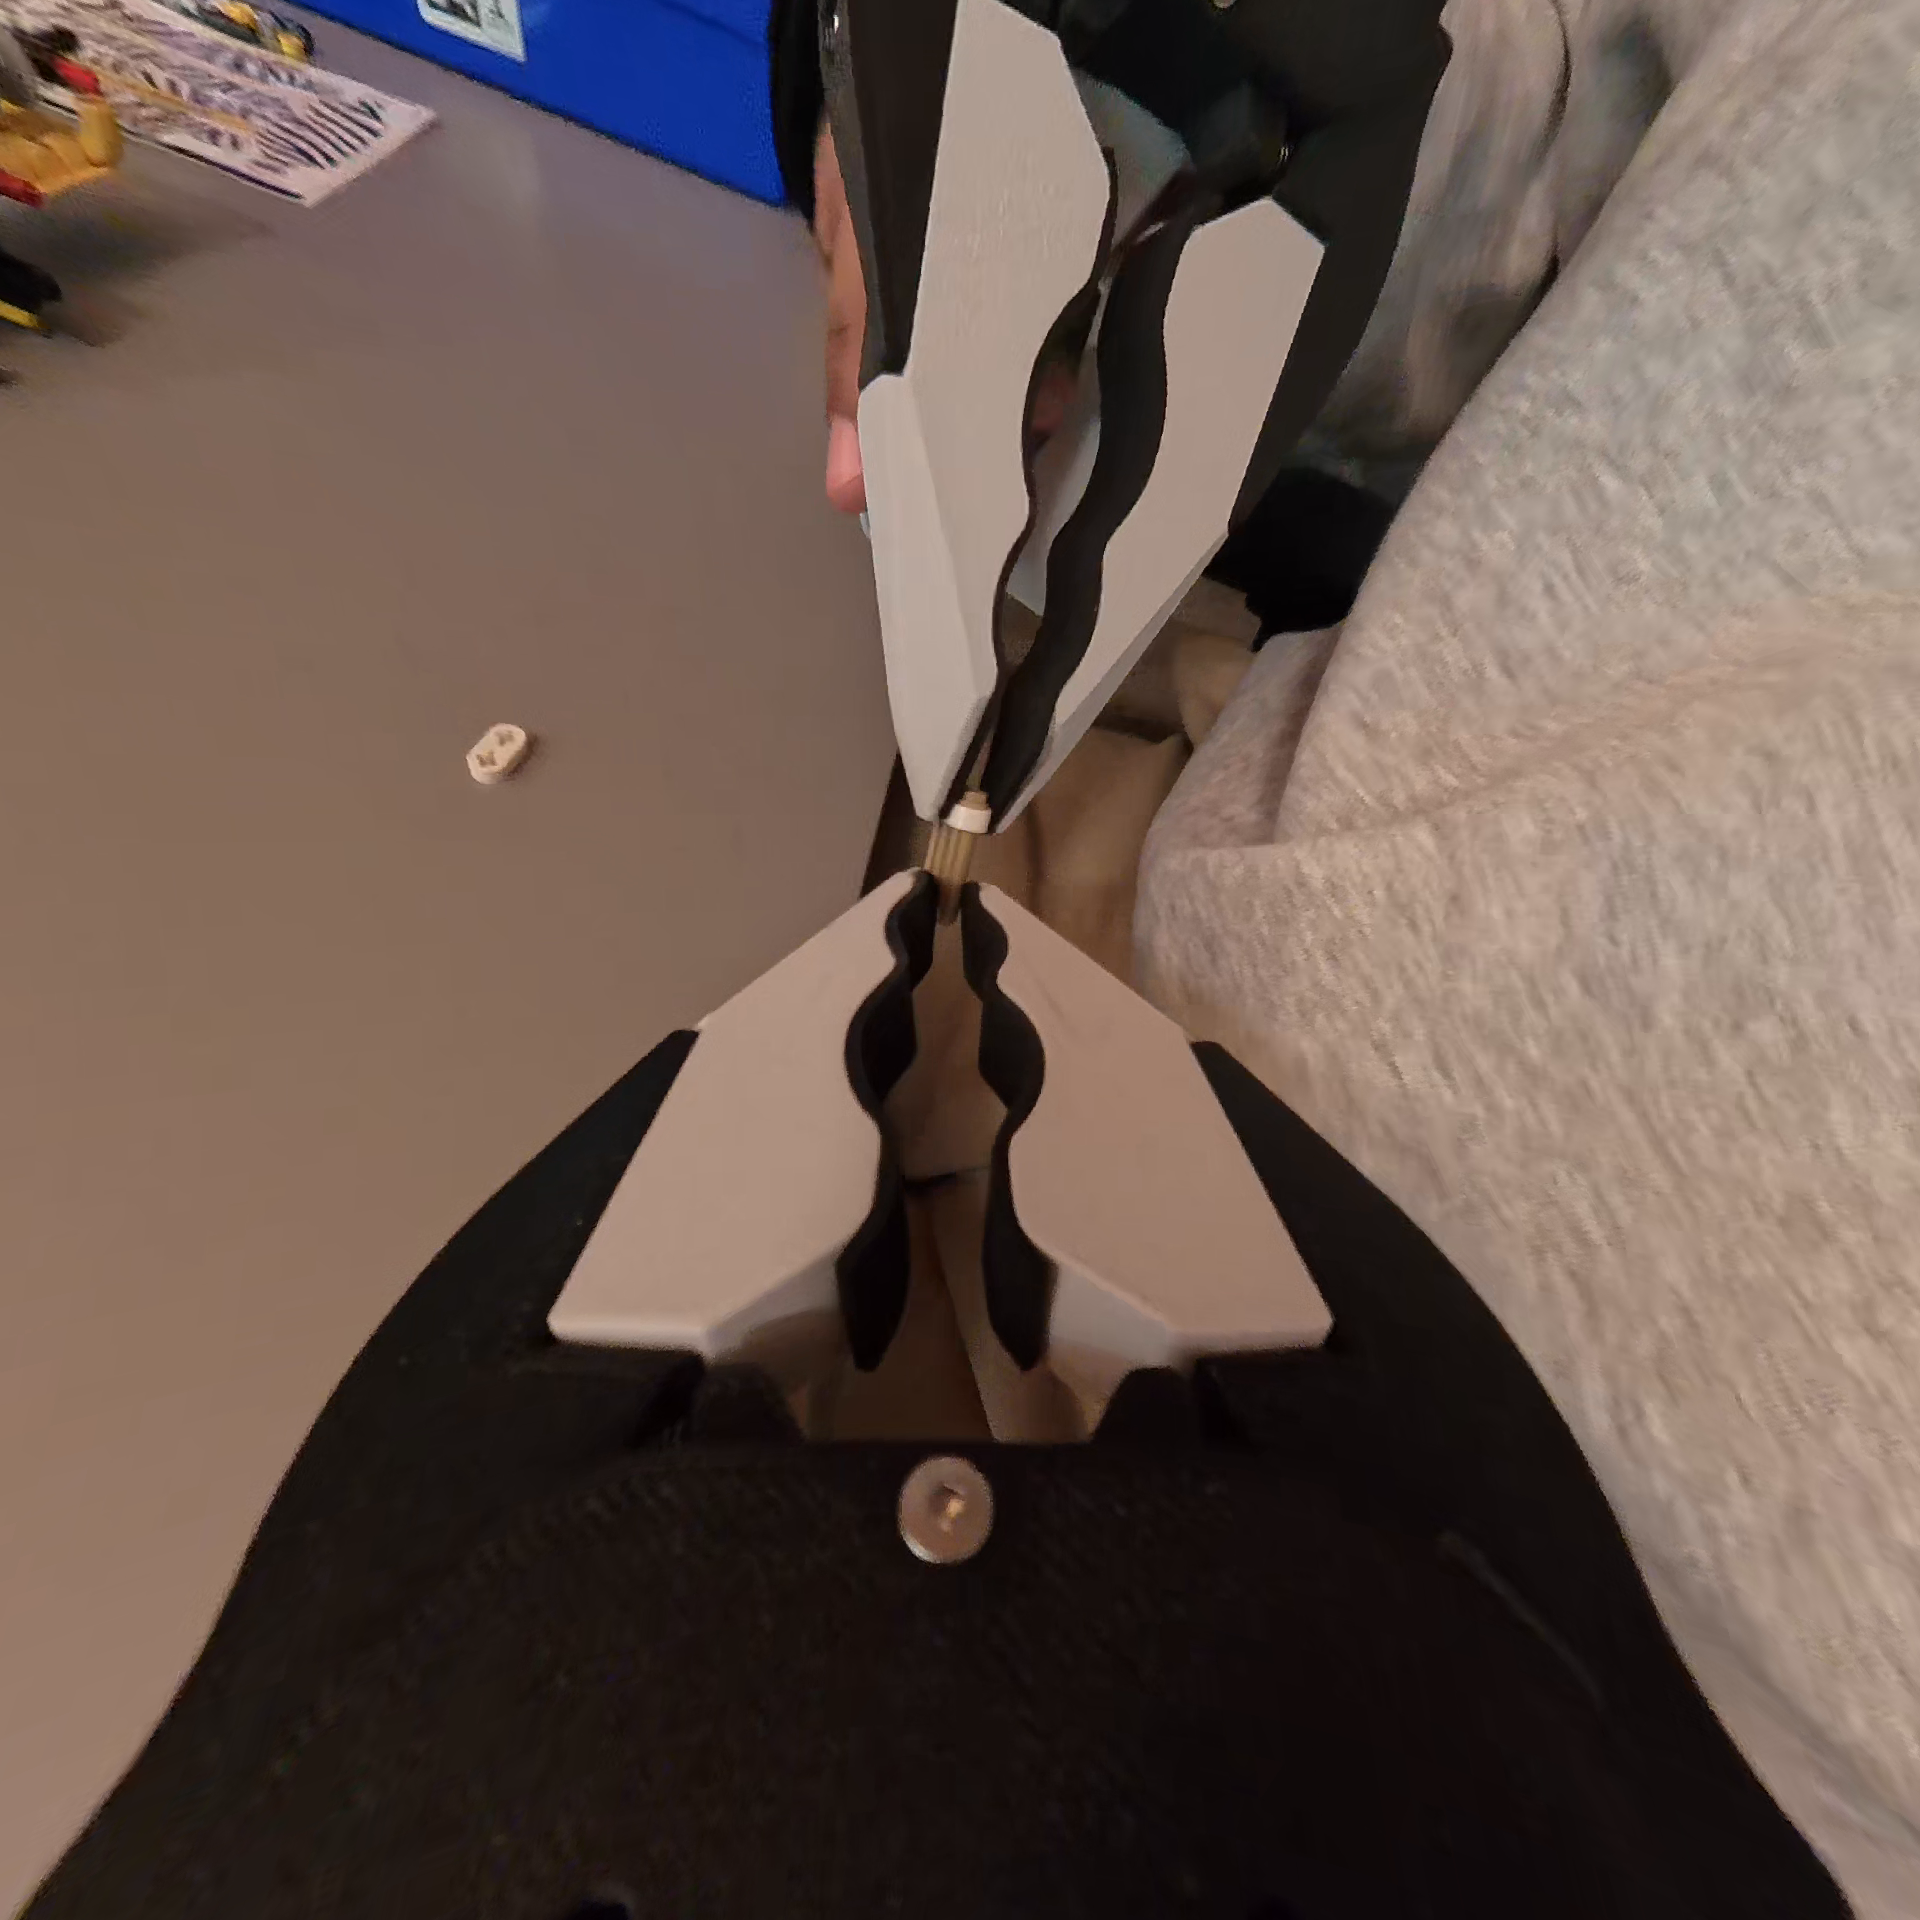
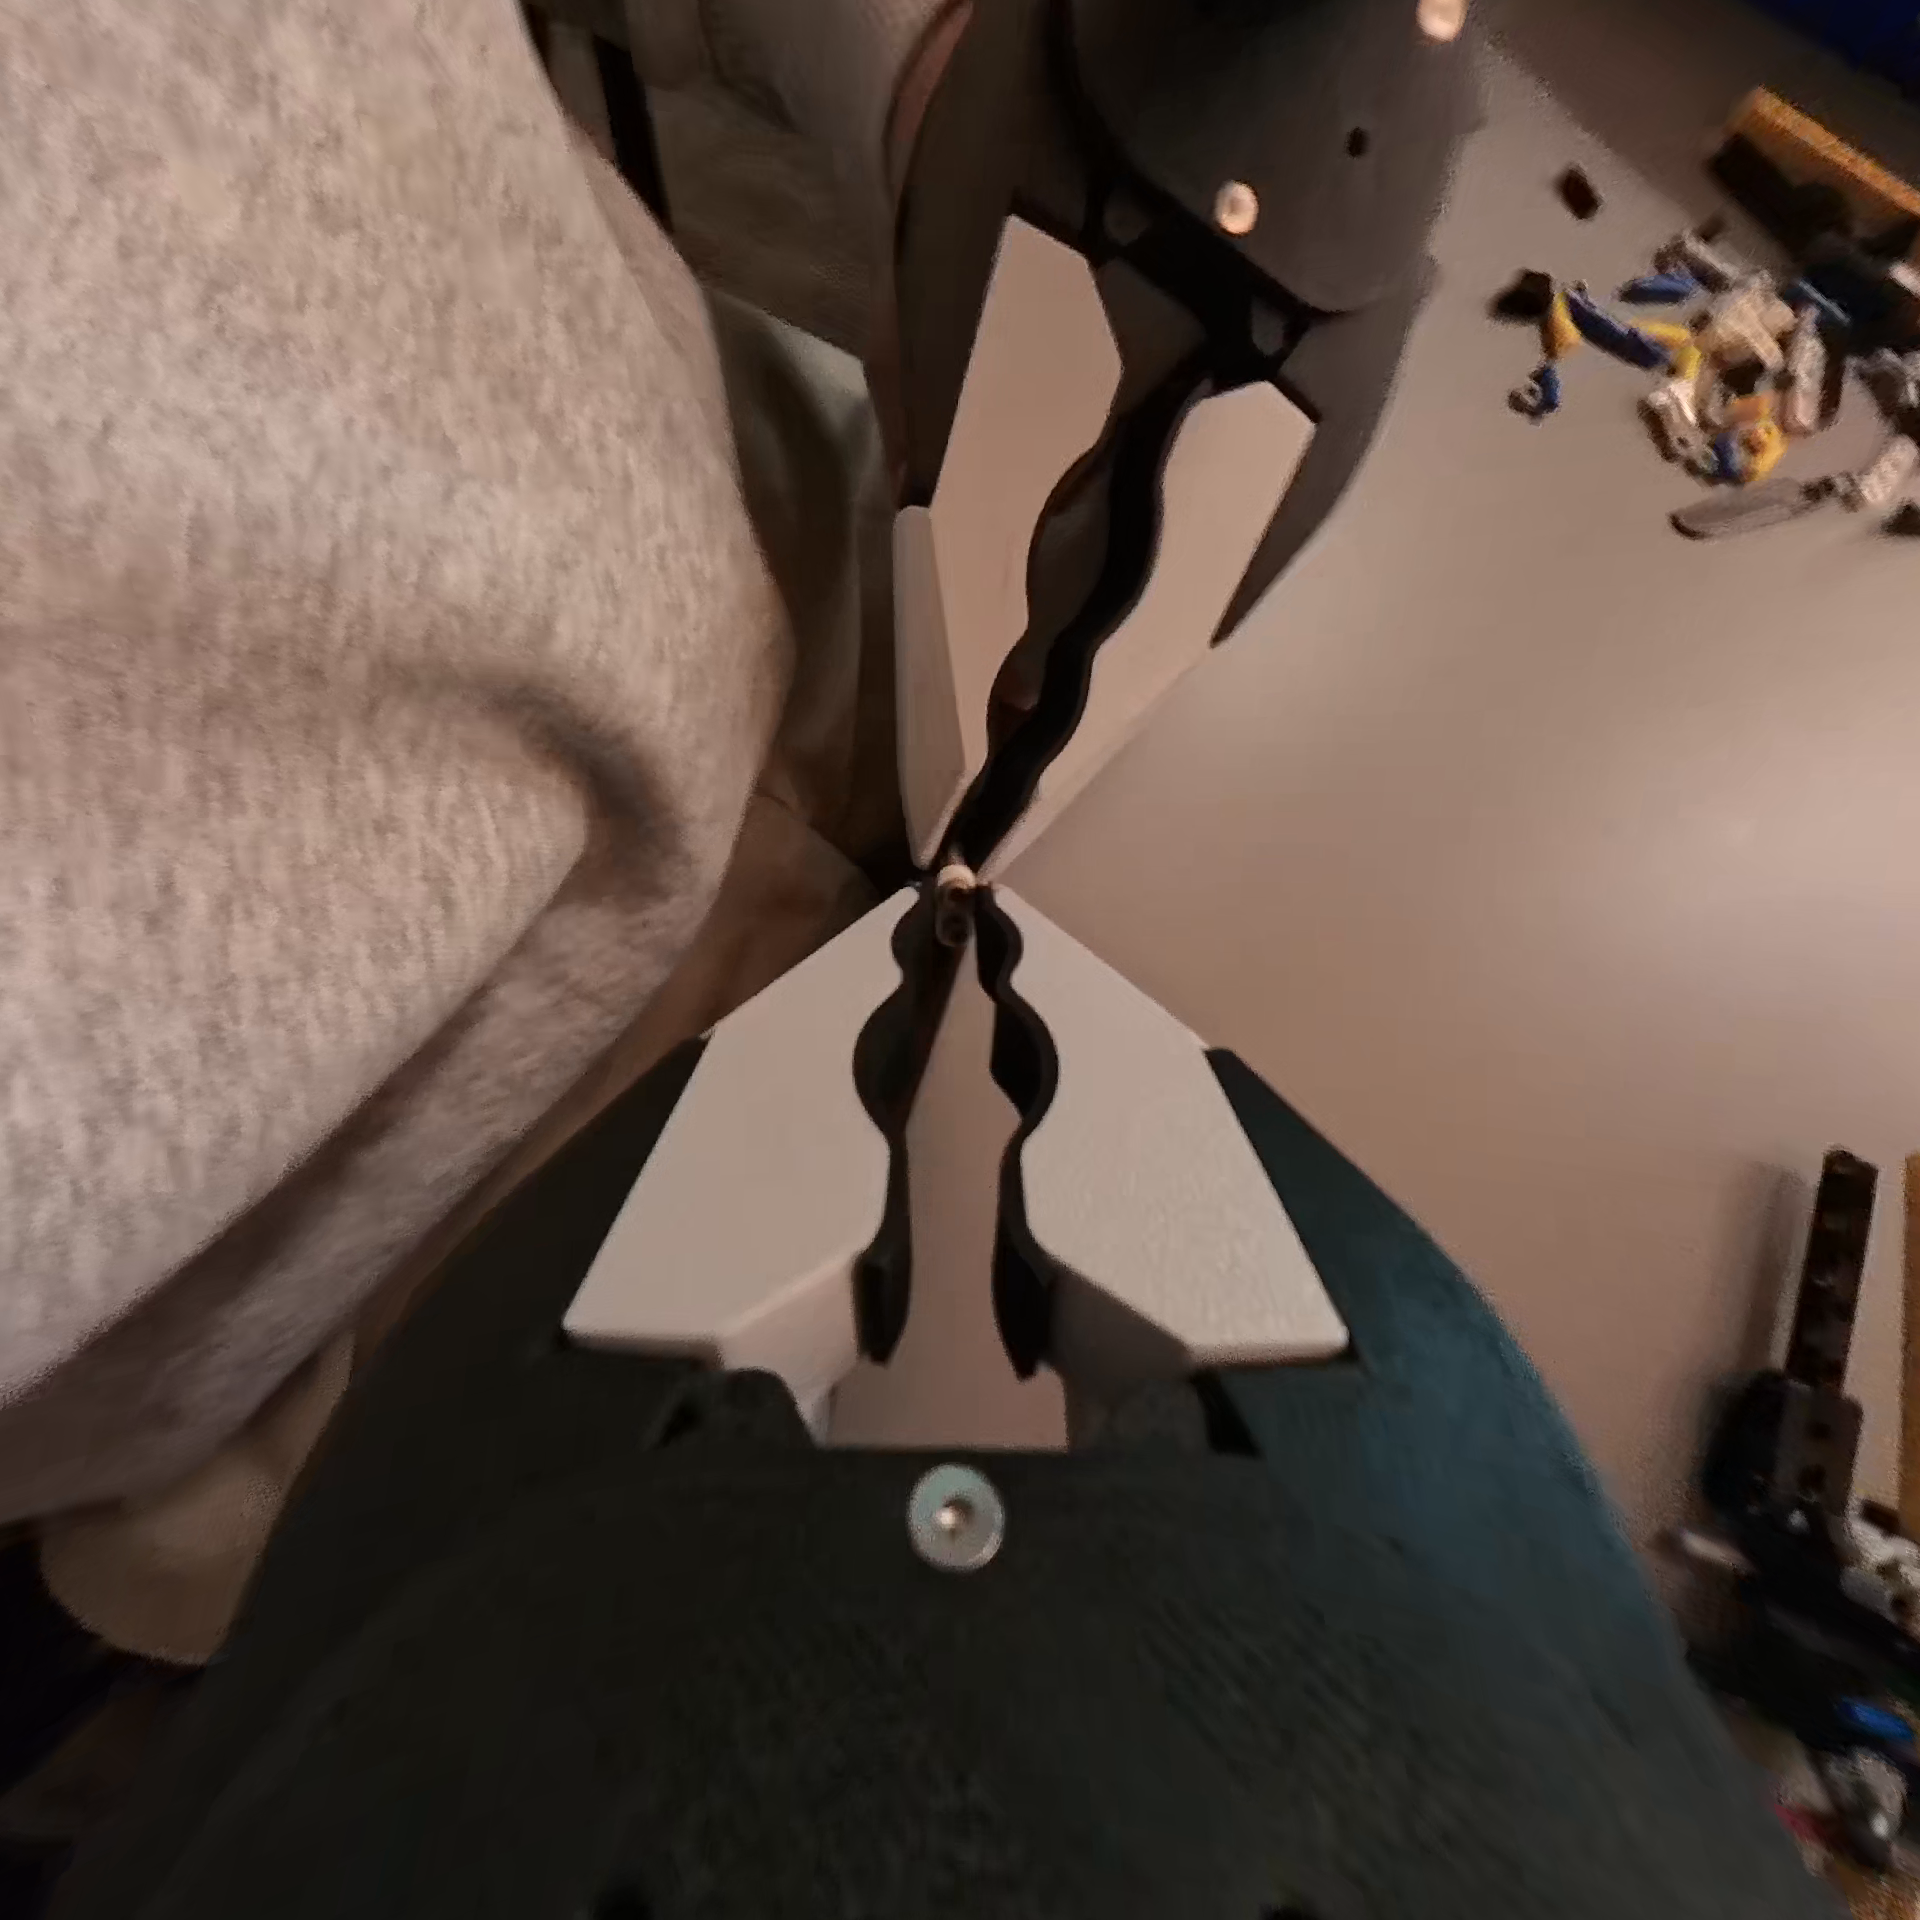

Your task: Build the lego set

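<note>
The two grippers meet tip to tip above the edge of the grey table [image 1: 416, 935]. My left gripper [image 1: 943, 896] is shut on a short tan axle pin [image 1: 948, 854]. My right gripper [image 1: 975, 805] comes down from above and is shut on a small white bush [image 1: 972, 812] that sits on the pin's far end. In the right wrist view, my right gripper [image 2: 951, 920] and the left gripper [image 2: 961, 854] pinch the same small whitish piece [image 2: 955, 883] between them; it is blurred and mostly hidden by the tips.
A small white two-hole piece [image 1: 499, 750] lies alone on the table. A sticker sheet [image 1: 270, 125], a yellow build [image 1: 52, 156] and a blue box [image 1: 623, 73] are far off. A pile of loose pieces [image 2: 1725, 384] and a black beam assembly [image 2: 1808, 1403] lie right. A person's grey sleeve [image 2: 312, 623] is close.
</note>
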Available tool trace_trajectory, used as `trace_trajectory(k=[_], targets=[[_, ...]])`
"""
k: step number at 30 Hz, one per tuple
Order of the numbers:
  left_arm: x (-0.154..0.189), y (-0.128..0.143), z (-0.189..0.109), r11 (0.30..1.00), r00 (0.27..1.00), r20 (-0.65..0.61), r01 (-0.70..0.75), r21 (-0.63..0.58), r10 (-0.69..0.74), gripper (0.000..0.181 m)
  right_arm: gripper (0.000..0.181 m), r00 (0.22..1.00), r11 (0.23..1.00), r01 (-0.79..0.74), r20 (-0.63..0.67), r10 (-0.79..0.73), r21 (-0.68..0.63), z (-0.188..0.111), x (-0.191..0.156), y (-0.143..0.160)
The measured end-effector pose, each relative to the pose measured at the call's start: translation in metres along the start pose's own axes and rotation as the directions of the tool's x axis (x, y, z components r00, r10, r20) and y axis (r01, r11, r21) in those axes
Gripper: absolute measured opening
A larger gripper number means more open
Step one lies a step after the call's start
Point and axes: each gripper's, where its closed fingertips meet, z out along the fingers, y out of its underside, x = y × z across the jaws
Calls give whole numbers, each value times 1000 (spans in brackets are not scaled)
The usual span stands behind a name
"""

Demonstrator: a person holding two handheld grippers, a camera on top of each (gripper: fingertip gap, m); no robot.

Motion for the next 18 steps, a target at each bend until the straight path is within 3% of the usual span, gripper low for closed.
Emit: trace_trajectory(k=[1, 3, 6, 9, 13, 18], targets=[[-6, -4, -1, 999, 999, 29, 15, 36, -16, 2, 6, 999, 999, -38, -19, 38, -9, -2, 6, 1], [-27, -14, -8, 992, 991, 126, 28, 123, -44, 8, 6, 981, 987, -157, -122, 151, -36, -10, 30, 9], [-60, -27, -32, 966, 957, 255, 74, 249, -139, 21, 6, 891, 910, -398, -284, 354, -116, -28, 69, 40], [-82, -38, -59, 906, 914, 292, 154, 394, -282, 25, 6, 810, 819, -552, -333, 482, -158, -33, 84, 57], [-92, -51, -88, 823, 903, 247, 173, 542, -352, 27, 6, 801, 755, -583, -366, 473, -301, -26, 88, 66], [-107, -53, -108, 783, 894, 227, 189, 593, -387, 26, 6, 825, 687, -565, -333, 456, -457, -15, 85, 69]])
